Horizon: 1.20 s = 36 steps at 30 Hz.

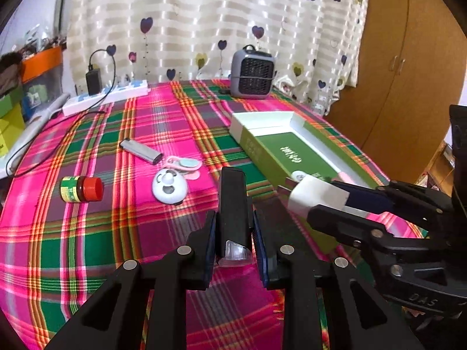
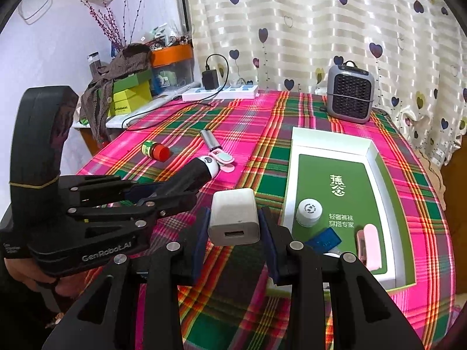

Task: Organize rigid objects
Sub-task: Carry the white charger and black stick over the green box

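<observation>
My left gripper point(image 1: 233, 229) is shut on a black bar-shaped device point(image 1: 232, 204) with a clear end, held above the plaid tablecloth. My right gripper point(image 2: 233, 227) is shut on a white USB charger cube point(image 2: 234, 217), held left of the open white-and-green box point(image 2: 379, 157). The box holds a white round jar point(image 2: 308, 212), a blue card point(image 2: 324, 240) and a pink item point(image 2: 369, 245). On the cloth lie a red-capped bottle point(image 1: 81, 189), a silver lighter point(image 1: 141, 151), a white round gadget point(image 1: 170, 186) and a pink clip point(image 1: 184, 164). The right gripper with the cube point(image 1: 316, 198) also shows in the left wrist view.
A grey mini heater point(image 2: 349, 96) stands at the table's back by the curtain. A white power strip point(image 2: 220, 93) with a black adapter and cable lies at the back left. Boxes and clutter point(image 2: 131, 93) stand on a shelf to the left. A wooden cupboard point(image 1: 408, 73) is to the right.
</observation>
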Motion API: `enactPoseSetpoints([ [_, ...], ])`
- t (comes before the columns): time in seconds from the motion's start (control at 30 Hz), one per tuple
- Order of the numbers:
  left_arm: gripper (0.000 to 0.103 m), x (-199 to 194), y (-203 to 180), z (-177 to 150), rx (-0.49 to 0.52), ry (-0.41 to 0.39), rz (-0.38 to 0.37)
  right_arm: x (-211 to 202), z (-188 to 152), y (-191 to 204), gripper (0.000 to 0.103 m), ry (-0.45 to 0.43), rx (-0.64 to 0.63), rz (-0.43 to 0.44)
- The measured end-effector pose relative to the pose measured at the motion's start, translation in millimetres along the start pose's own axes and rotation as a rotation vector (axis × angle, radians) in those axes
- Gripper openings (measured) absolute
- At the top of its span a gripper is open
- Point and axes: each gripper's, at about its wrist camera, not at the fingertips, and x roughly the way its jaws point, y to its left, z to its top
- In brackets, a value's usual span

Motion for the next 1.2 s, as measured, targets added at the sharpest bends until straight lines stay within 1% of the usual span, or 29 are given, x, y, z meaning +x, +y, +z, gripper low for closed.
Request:
enactPoseSetpoints([
  [0.3,0.023,-11,-18,6,0.030,-0.027,-0.030,-13,1,-6,0.035,-0.032,0.008,-0.010],
  [0.8,0.023,-10,-34,7,0.059,-0.021,-0.052,-20,-3,-17,0.035,-0.049,0.029,-0.018],
  [1.2,0.023,-5,-48,12,0.080,-0.023,-0.078,-28,-5,-32,0.035,-0.070,0.061,-0.043],
])
